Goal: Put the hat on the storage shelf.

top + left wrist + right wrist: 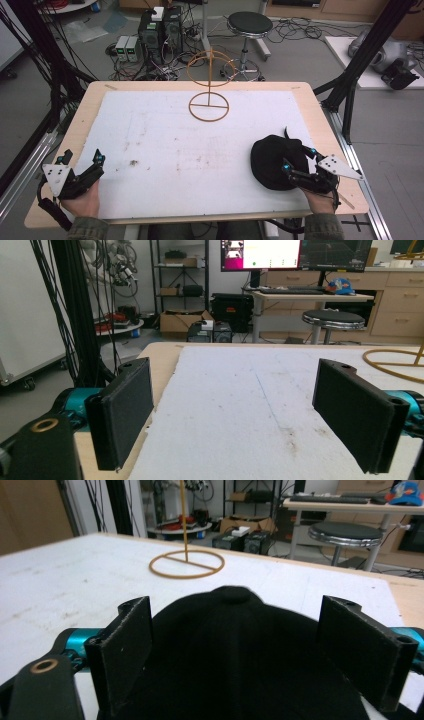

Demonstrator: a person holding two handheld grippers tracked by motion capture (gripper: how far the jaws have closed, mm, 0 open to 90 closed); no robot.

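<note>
**Black cap between the right jaws**

A white mat (200, 150) covers the table (320, 130), with a wire stand (209, 95) at its far side. The black cap (272, 160) lies near right, between the spread jaws of the right gripper (299, 159). The left gripper (82, 159) hovers spread and empty at the near left edge.

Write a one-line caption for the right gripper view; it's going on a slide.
Open right gripper straddling a black cap on the white mat, a gold wire stand beyond.
</note>
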